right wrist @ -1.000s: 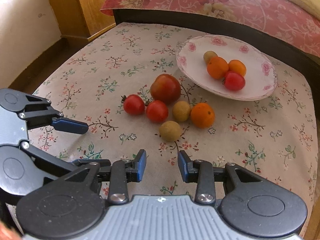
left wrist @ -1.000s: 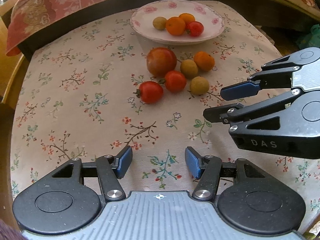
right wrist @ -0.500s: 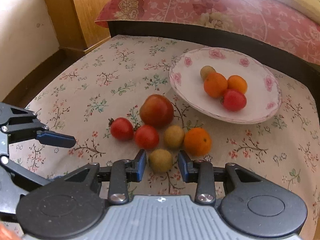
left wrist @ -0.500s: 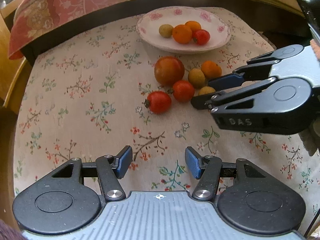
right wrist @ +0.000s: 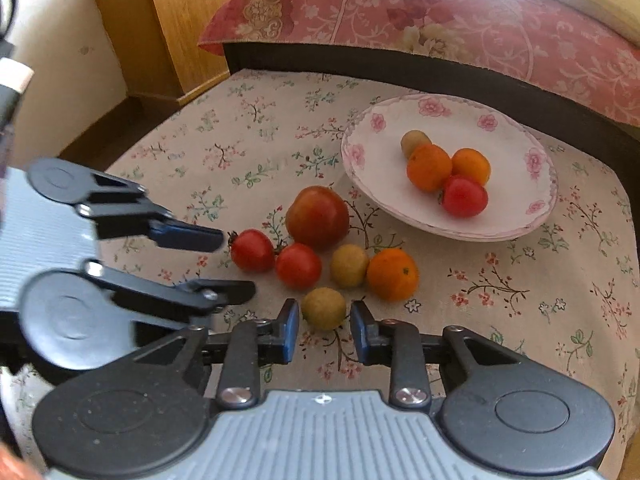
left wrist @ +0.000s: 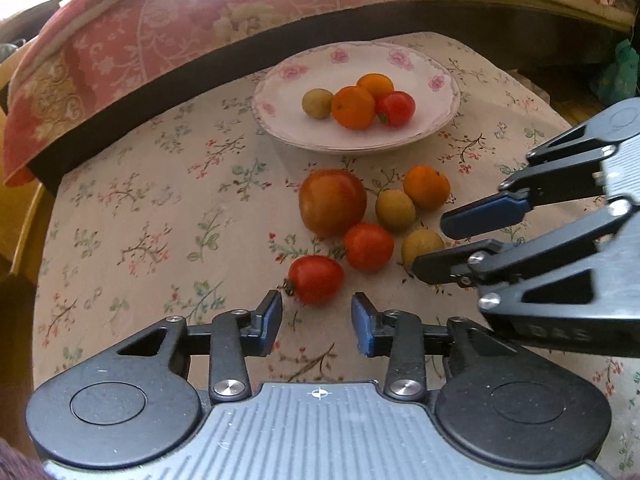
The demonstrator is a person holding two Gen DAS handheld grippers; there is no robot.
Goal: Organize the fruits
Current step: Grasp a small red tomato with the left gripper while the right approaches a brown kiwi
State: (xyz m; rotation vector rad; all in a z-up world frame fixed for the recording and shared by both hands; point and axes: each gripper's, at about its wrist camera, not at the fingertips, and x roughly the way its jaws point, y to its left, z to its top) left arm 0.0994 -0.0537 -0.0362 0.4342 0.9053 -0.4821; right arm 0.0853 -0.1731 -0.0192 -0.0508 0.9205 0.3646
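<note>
A white floral plate (left wrist: 436,80) (right wrist: 516,144) holds two oranges, a red tomato and a small tan fruit. On the cloth lie a large tomato (left wrist: 332,202) (right wrist: 317,216), two small red tomatoes (left wrist: 316,279) (left wrist: 368,246), an orange (left wrist: 426,186) (right wrist: 392,274) and two tan fruits (left wrist: 395,209) (right wrist: 323,307). My left gripper (left wrist: 317,316) is open, its tips just short of the nearest red tomato (right wrist: 252,250). My right gripper (right wrist: 325,322) is open with the near tan fruit (left wrist: 420,245) between its fingertips.
The floral cloth (left wrist: 140,208) covers a small table. A dark bed edge with a pink quilt (left wrist: 160,48) runs along the far side. A wooden cabinet (right wrist: 176,24) stands at the far left in the right wrist view.
Both grippers have moved forward toward the loose fruit. The left now faces the nearest red tomato; the right has come around the near tan fruit.
</note>
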